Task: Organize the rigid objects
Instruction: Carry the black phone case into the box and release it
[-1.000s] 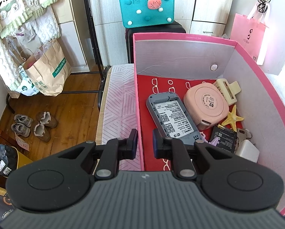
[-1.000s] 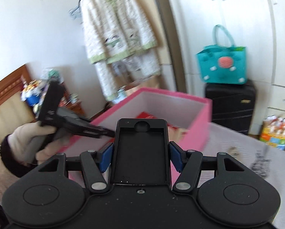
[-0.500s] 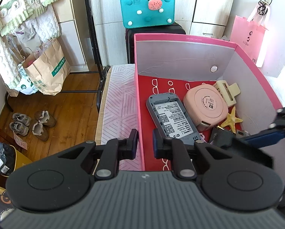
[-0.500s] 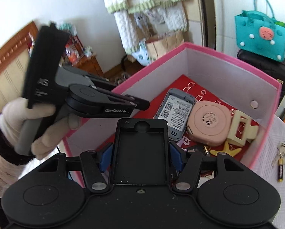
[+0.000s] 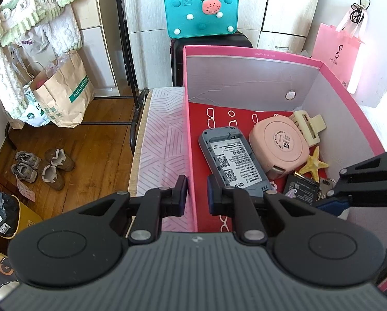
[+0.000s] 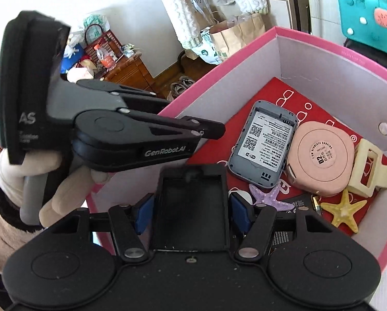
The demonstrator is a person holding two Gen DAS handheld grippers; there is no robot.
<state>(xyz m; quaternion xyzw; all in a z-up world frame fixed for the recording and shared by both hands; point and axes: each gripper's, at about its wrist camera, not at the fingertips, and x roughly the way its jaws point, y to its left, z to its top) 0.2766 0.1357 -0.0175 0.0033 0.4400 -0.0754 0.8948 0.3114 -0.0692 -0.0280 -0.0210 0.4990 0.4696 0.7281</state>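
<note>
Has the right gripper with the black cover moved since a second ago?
Yes. The right gripper, shut on the black cover, has come in and tipped down over the pink box; the far wall sat level before, now the box floor shows.

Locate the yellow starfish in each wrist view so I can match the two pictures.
Left wrist: yellow starfish lies right of centre on the box floor, just below the round pink case.
Right wrist: yellow starfish lies at lower right, again just below the round pink case.
Shared landmark: grey device with QR labels.
</note>
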